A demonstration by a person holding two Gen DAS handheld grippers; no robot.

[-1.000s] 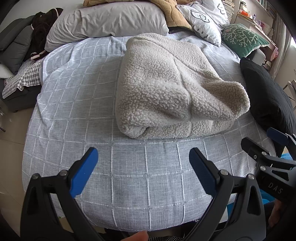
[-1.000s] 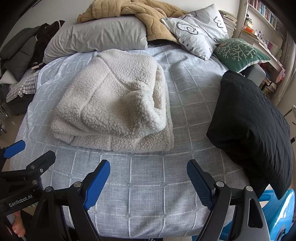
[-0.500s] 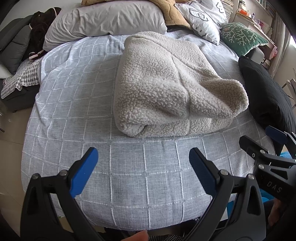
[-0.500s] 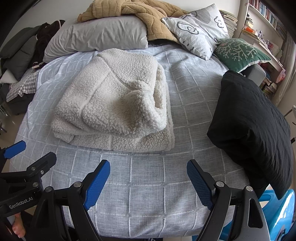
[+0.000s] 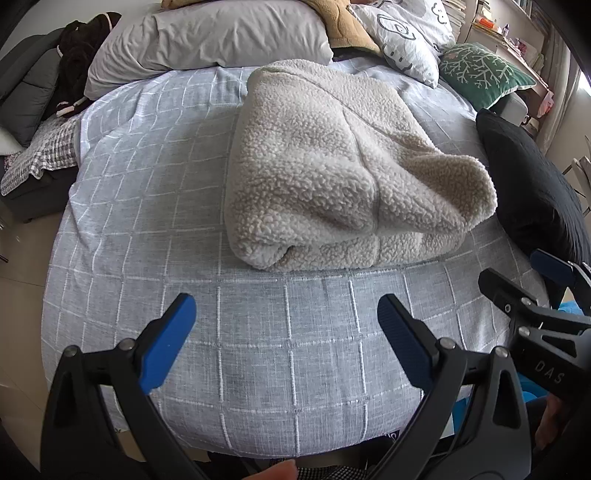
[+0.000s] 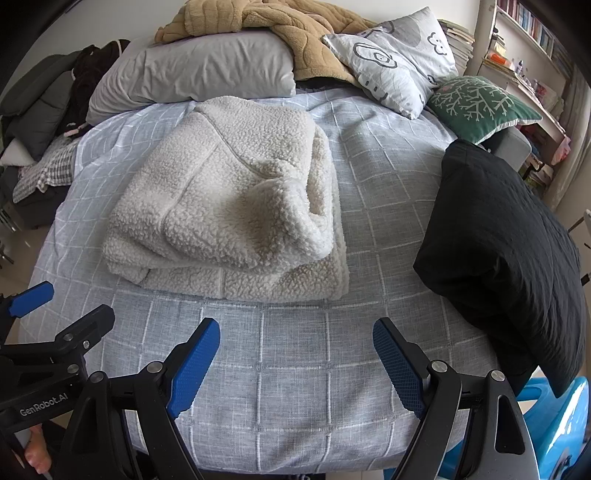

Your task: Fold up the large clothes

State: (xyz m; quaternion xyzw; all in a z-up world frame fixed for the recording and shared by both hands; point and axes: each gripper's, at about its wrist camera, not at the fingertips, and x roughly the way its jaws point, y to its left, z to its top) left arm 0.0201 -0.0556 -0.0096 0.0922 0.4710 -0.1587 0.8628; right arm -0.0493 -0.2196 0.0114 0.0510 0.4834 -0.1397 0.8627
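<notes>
Jaws spread wide on both, nothing between; left gripper (image 5: 286, 321) & right gripper (image 6: 295, 345) poised side by side above near edge of grey checked bedspread (image 6: 295, 384), apart from cloth; cream fleece garment (image 6: 236, 206) folded into thick rectangle, mid-bed, just beyond both sets of blue pads (image 5: 168, 341); black cushion (image 6: 513, 251) near garment on R, not touching; grey pillow (image 6: 195, 74) w/ tan blanket (image 6: 295, 33) at far end; patterned pillow (image 6: 402, 55) & green cushion (image 6: 476, 105) far R.
</notes>
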